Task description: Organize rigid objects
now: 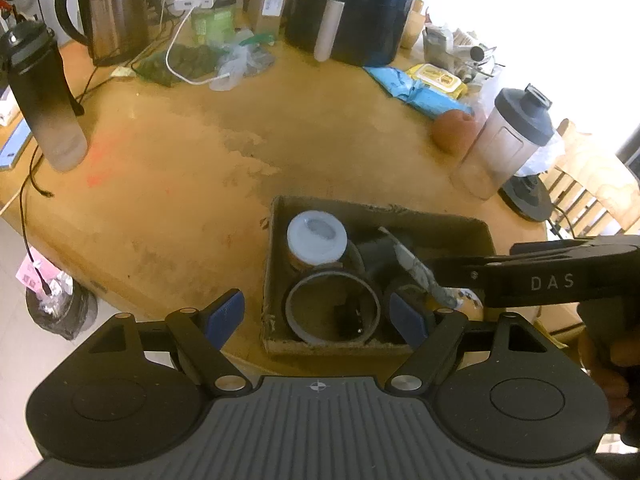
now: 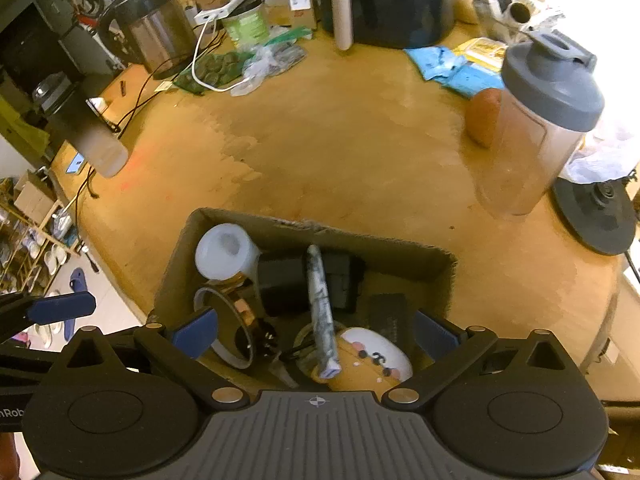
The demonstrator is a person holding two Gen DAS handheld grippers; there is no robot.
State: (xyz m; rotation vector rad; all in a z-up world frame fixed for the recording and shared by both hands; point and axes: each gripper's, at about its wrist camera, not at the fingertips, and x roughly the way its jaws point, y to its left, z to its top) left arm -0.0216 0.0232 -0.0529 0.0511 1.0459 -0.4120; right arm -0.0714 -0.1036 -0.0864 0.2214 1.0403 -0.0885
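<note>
Right gripper spread wide above the cardboard box, pads clear on either side of a grey marbled stick – pinching nothing. Left gripper likewise spread and empty, hovering over the box's near wall above a grey ring.

Box at the near edge of the table, already fairly full: white-lidded jar in the far left corner, a black block beside it, the marbled stick lying across the top with one end propped over a round white piece with dark dots. Ring in the near left part, with something small and dark inside – too murky to name.

Judging by that, well along: several rigid items gathered, the stick apparently the latest one in.

Possibly still to collect: a grey-lidded shaker bottle near the right edge, a brown rounded thing just beside it, a dark gradient bottle near the left edge. Kettle, air fryer, bags and cables along the far edge look like standing clutter; cannot tell whether any of it belongs to the job.
</note>
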